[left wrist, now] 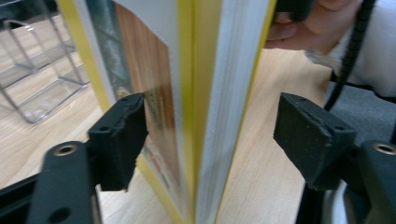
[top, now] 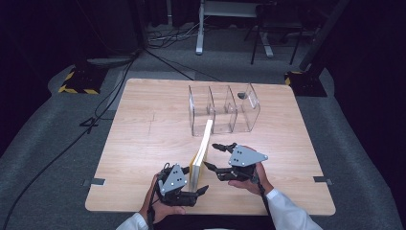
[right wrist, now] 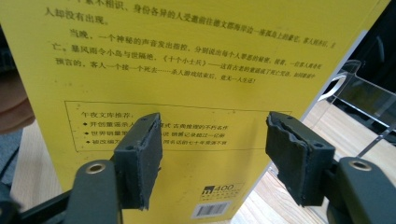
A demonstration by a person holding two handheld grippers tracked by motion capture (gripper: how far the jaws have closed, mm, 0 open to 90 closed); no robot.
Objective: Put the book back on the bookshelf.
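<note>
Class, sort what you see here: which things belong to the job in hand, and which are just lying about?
In the job:
book, standing on edge on the table
left hand-held gripper, jaws apart around the book's edge
right hand-held gripper, open, facing the back cover
clear organizer beyond the book, probably

Lying about:
cables on the floor
metal stand

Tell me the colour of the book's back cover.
Yellow with black printed text; the book shows it best in the right gripper view.

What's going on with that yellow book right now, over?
Left gripper open, jaws astride book. Right gripper open, facing back cover. Book upright on table. Clear organizer behind, apart.
</note>
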